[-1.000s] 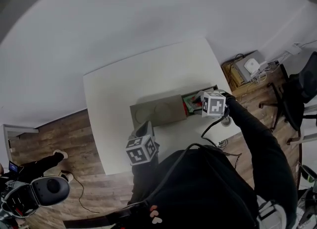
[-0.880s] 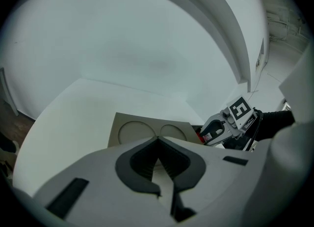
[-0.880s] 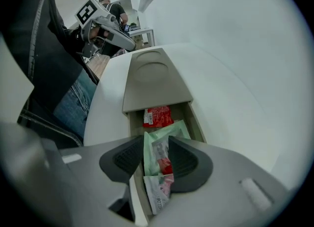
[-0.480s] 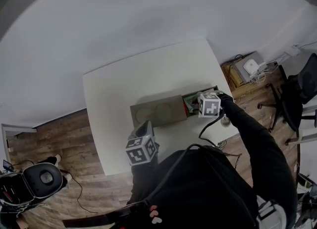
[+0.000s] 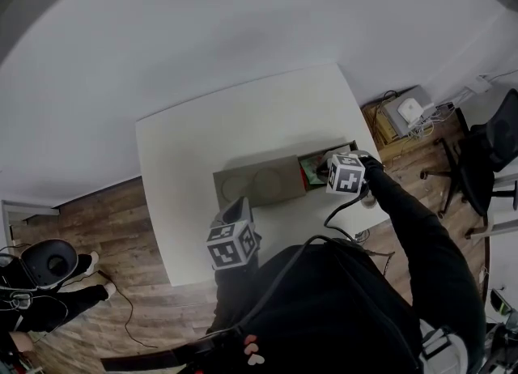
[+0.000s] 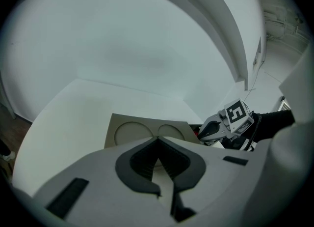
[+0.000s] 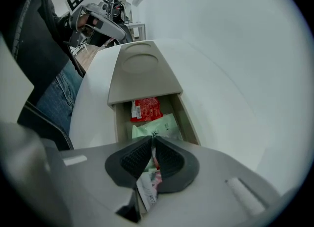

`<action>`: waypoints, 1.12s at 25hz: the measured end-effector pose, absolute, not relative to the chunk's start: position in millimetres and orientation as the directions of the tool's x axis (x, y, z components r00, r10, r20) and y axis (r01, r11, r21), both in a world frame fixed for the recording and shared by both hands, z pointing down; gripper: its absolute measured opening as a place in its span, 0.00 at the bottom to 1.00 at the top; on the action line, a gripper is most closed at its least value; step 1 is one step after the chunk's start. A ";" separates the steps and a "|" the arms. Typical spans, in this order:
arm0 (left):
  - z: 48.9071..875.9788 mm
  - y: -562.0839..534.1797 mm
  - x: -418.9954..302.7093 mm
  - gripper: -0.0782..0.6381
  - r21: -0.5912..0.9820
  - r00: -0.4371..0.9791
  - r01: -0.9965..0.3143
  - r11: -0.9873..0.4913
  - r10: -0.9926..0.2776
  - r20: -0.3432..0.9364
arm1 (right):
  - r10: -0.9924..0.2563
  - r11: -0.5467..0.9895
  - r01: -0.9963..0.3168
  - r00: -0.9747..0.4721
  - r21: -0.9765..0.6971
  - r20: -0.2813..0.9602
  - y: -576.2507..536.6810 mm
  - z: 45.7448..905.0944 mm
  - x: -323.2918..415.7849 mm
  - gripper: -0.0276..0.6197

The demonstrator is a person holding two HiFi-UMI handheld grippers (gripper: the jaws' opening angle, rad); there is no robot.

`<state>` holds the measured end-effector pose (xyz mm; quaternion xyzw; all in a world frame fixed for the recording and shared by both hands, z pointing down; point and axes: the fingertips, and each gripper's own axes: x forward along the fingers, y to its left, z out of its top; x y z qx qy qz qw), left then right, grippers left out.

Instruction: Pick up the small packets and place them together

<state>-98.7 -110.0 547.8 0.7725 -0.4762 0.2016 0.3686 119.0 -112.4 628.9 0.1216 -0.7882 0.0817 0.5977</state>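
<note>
Far left: left gripper (image 6: 157,140) poised low over the near side of the white surface (image 5: 202,146), jaws together with nothing between them, short of the tan box (image 5: 259,184) and not touching it.

Centre: tan box lying flat, its lid (image 7: 140,73) with two round recesses slid back, compartment open at the right end. Inside, a red packet (image 7: 145,109) tucked against the lid's edge and a pale green packet (image 7: 156,127) just beside it.

Right: right gripper (image 7: 152,145) pointing steeply down over that open end, jaws just closing and now pinched on a small white-and-red packet (image 7: 147,191), with part of it poking out behind the pads.

Probable step: lifting this packet out of the compartment. Best done with a firm, unchanged pinch, given a hold on what looks like thin, slippery wrapper. Rise straight up, clear of the compartment walls. Watch for the green packet dragging along underneath. Against any sliding of the box, steady the lid with the idle left gripper. Release only once low over the gathering spot.
</note>
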 end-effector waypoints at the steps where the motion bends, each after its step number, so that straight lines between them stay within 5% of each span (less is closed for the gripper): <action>1: 548.0 -109.5 -98.8 0.11 0.376 0.464 -0.885 -0.275 -0.588 0.662 | -0.099 0.955 -0.296 -0.256 0.020 0.962 -112.1 625.7 119.3 0.08; 28: 535.2 -103.4 -111.1 0.11 0.370 0.435 -0.897 -0.242 -0.635 0.639 | -0.371 0.902 -0.362 -0.375 0.234 0.849 -132.6 517.4 108.1 0.05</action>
